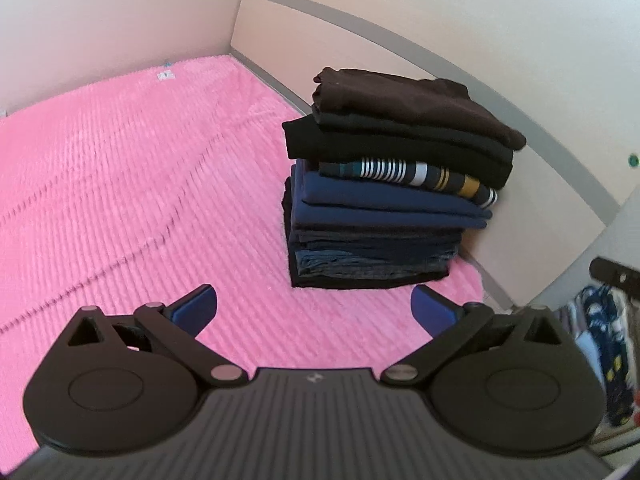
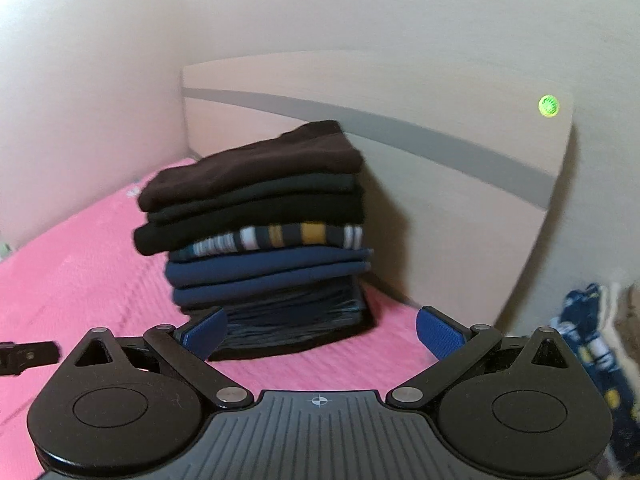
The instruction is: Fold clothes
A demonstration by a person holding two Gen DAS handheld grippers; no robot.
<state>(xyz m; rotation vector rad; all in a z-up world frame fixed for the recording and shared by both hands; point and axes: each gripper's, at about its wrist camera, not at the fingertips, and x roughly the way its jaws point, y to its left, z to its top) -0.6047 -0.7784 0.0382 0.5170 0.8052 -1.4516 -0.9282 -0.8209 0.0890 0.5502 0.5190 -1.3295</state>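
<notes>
Pink ribbed blanket [image 1: 120, 184] covers the bed in front of you, and the pile of folded clothes [image 1: 392, 200] sits on it near the corner where the bed meets the headboard [image 1: 400, 68]. Your left hand-held gripper [image 1: 314, 308] hangs over the blanket with its blue-padded fingers [image 1: 196, 308] spread wide and nothing between them; the pile lies just beyond its fingertips. Your right hand-held gripper [image 2: 322, 330] is also wide open and holds nothing, with the foot of the pile [image 2: 260, 240] showing between its fingers. From the top down, you can see a dark brown garment [image 1: 408, 104], black pieces under it, a striped one [image 1: 424, 176] with white, grey and mustard bands, several navy folds [image 1: 384, 204], and dark grey and denim-coloured layers at the bottom. The upper pieces jut out past the lower ones towards the open side of the bed. A green round sticker [image 2: 549, 105] marks the headboard near its far end. Patterned blue and white cloth [image 2: 592, 344] hangs off the bed's edge on the right side, blurred. The tip of your other gripper [image 2: 24, 356] shows at the left edge of the right wrist view, over the blanket [image 2: 80, 272].
</notes>
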